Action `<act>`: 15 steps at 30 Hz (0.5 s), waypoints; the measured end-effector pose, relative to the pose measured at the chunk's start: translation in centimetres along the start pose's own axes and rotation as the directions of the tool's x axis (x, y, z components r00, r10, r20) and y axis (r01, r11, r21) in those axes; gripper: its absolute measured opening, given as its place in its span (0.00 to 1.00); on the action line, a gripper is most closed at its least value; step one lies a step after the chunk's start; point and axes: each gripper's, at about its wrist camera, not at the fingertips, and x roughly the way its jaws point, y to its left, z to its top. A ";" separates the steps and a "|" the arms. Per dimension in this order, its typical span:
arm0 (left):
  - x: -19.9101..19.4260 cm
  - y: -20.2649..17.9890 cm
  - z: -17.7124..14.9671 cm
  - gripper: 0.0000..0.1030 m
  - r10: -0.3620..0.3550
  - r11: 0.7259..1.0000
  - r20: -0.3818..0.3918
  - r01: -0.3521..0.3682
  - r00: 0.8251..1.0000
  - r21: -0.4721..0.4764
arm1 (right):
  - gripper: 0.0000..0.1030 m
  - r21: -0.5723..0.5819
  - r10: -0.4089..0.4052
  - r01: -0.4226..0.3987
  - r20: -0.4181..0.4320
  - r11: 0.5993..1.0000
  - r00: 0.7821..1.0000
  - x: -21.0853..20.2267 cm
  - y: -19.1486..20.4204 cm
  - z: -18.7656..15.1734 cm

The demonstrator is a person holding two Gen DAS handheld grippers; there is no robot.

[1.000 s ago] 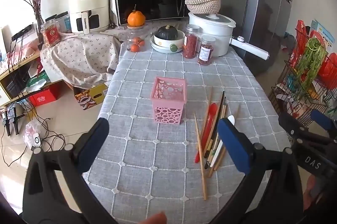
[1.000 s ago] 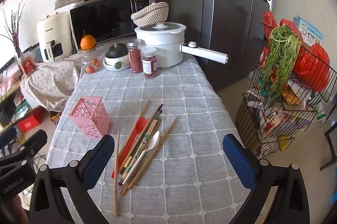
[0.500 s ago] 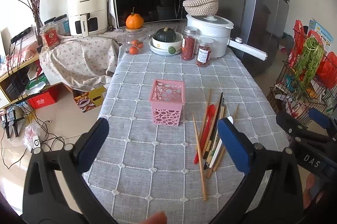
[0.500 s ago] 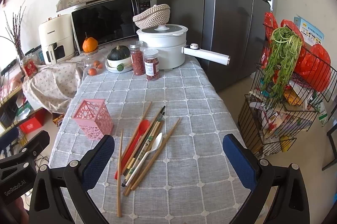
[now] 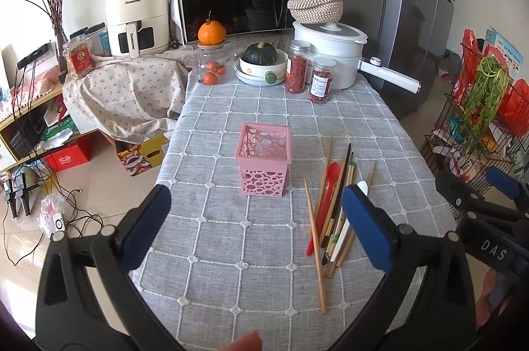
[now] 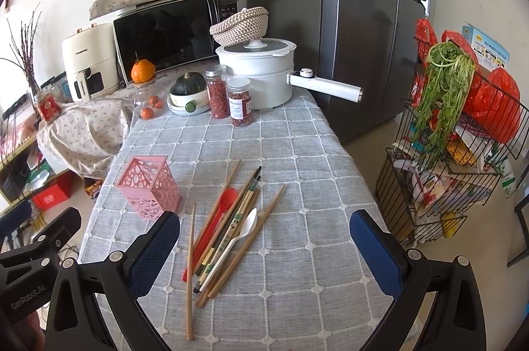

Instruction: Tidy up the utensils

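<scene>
both claws hover above the near end of the grey checked tablecloth (image 5: 231,252), released and holding nothing: the left gripper (image 5: 254,228) low centre of its frame, the right gripper (image 6: 264,247) likewise. "das" and "genrobot.ai" are printed on the grippers, "changhong" on the air fryer (image 5: 137,17) upper left. one pink holder (image 5: 264,164) stands mid-frame; the loose utensils (image 6: 228,228) lie just right of it: one red spoon (image 6: 218,218), one white spoon (image 6: 236,237), several chopsticks.
</scene>
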 end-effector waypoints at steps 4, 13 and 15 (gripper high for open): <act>0.0 0.0 0.0 1.00 0.004 1.000 0.000 -0.004 1.000 0.000 | 1.00 0.001 0.002 -0.002 0.001 1.000 1.000 -0.1 0.0 0.0; -0.3 0.4 0.2 1.00 0.004 1.000 0.004 -0.004 1.000 0.008 | 1.00 0.008 0.004 -0.004 0.004 1.000 1.000 -0.2 -0.1 0.2; -0.2 0.4 0.2 1.00 0.004 1.000 0.003 -0.004 1.000 0.005 | 1.00 0.010 0.003 -0.003 0.006 1.000 1.000 -0.2 -0.1 0.2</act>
